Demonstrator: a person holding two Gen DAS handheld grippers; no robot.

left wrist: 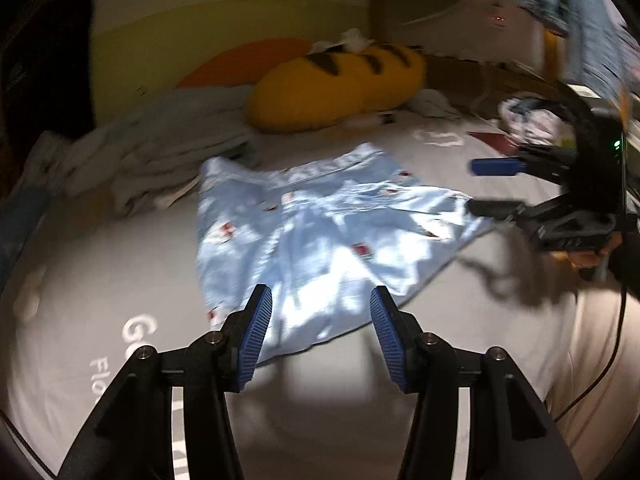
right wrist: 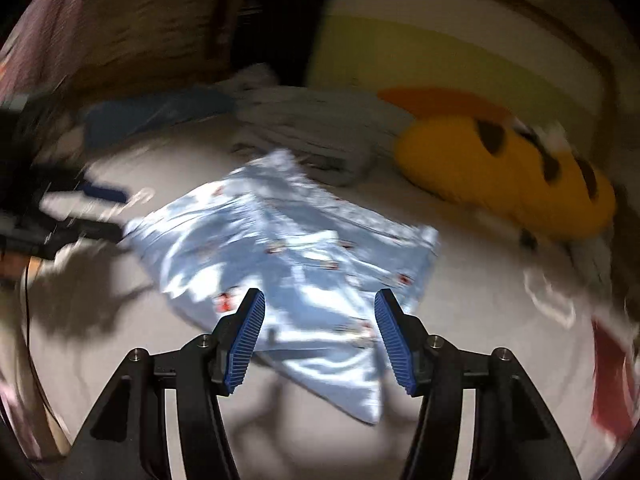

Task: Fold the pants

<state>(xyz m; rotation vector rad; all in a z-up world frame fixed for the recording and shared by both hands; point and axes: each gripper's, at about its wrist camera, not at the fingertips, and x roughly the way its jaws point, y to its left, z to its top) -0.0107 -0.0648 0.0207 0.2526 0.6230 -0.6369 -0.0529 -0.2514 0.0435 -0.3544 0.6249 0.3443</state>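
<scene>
The pants (left wrist: 320,232), light blue with small red prints, lie folded in a flat bundle on the grey bed sheet (left wrist: 120,280). My left gripper (left wrist: 320,308) hovers open over their near edge, with nothing between its blue pads. At the right of the left wrist view, my right gripper (left wrist: 492,186) stands open at the pants' right corner, apart from the cloth. In the blurred right wrist view, the pants (right wrist: 288,256) lie under the open right gripper (right wrist: 320,312). The left gripper (right wrist: 100,212) shows as a smear beside their left edge.
A yellow plush pillow with dark stripes (left wrist: 336,88) (right wrist: 508,176) lies behind the pants. Crumpled pale bedding (left wrist: 160,152) is heaped at the back left. A small pile of clothes (left wrist: 528,116) sits at the right, with a blue garment (left wrist: 580,20) hanging above it. A cable (left wrist: 616,340) trails down the right side.
</scene>
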